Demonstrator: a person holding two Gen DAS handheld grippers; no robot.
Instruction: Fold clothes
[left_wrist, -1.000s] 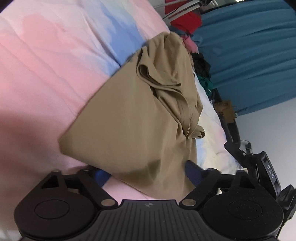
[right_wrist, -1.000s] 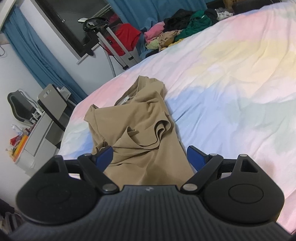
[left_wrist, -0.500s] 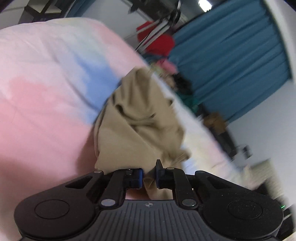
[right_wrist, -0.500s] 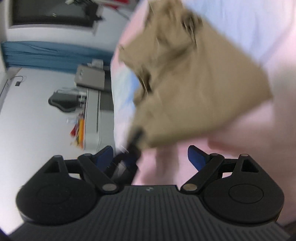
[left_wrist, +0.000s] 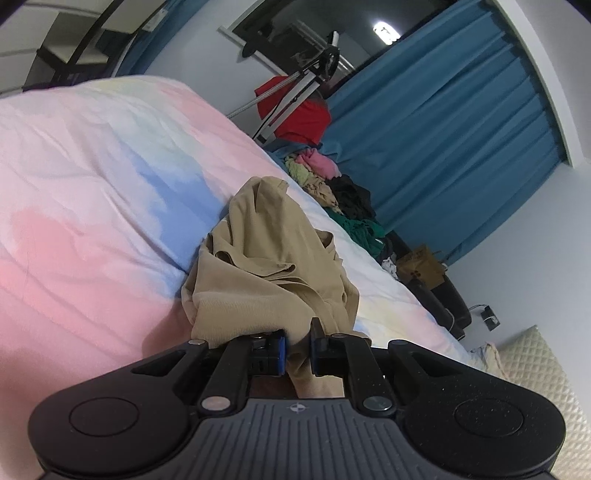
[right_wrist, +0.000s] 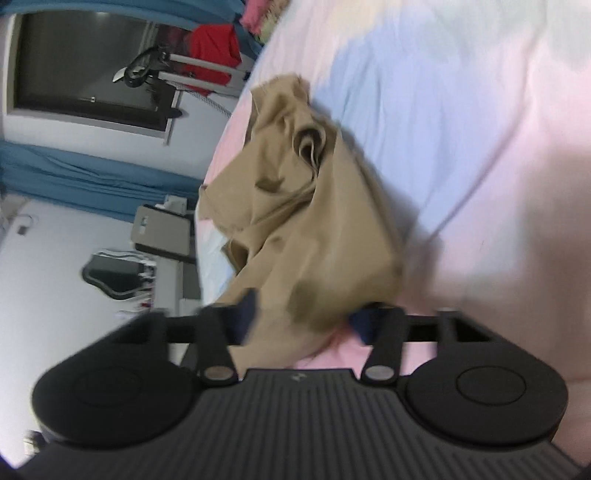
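Observation:
A tan garment (left_wrist: 269, 273) lies bunched on the pastel bedspread (left_wrist: 92, 192). My left gripper (left_wrist: 297, 349) is shut on the garment's near edge, with cloth pinched between the blue pads. In the right wrist view the same tan garment (right_wrist: 314, 229) hangs in loose folds over the bedspread (right_wrist: 461, 129). My right gripper (right_wrist: 306, 317) is open, its fingers either side of the garment's lower edge. The frame is blurred by motion, so whether they touch the cloth is unclear.
A heap of mixed clothes (left_wrist: 332, 192) lies at the bed's far edge, below a blue curtain (left_wrist: 443, 129). A red garment (left_wrist: 299, 114) hangs on an exercise bike. A desk and chair (right_wrist: 122, 273) stand beside the bed.
My left gripper closed on the garment's near edge and lifted it, bunching the cloth. My right gripper swung down and rolled to the garment's lower edge, staying open.

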